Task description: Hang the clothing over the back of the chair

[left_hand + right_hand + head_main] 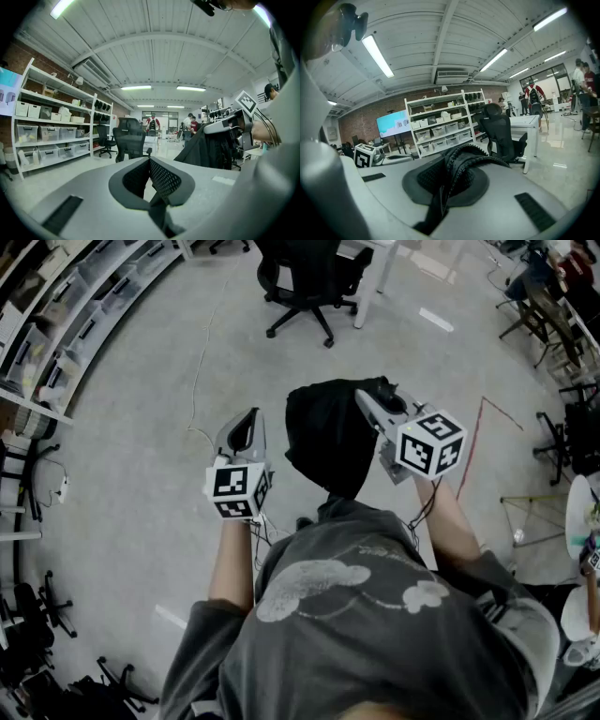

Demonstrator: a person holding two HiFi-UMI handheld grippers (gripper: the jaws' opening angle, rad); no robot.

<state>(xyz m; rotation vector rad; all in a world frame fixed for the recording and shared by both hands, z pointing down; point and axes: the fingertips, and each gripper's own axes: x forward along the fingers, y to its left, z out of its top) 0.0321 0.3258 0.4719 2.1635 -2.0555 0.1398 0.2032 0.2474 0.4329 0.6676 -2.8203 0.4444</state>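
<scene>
Big work room w/ a smooth gray floor [141, 427], a bit shiny. Long white shelves [56, 315] full of plastic bins run down one side. Behind them is a red brick wall [351, 124] w/ a bright blue screen [393, 123]. Long strip lights [377, 56] sit on a white ribbed ceiling [440, 37].

My right gripper [370, 404] is pinched tight on the black clothing [328, 437]. A thick, bumpy fold of the soft cloth bulges up btw. its pads [429, 176]. The rest hangs down in a dark lump in front of me, off the floor. My left gripper [251, 418] is closed too, tips together, w/ nothing in it. It's near the cloth but not touching.

The black chair [305, 287] stands on a star base w/ wheels. It is well apart from me, across bare floor, next to a white desk [375, 268]. The clothing isn't on it yet.

Other stuff: a thin cable [197, 381] lies on the floor on my left, and a red line [478, 427] is marked on the floor on my right. A few ppl [152, 124] stand far off at the end of the room.
</scene>
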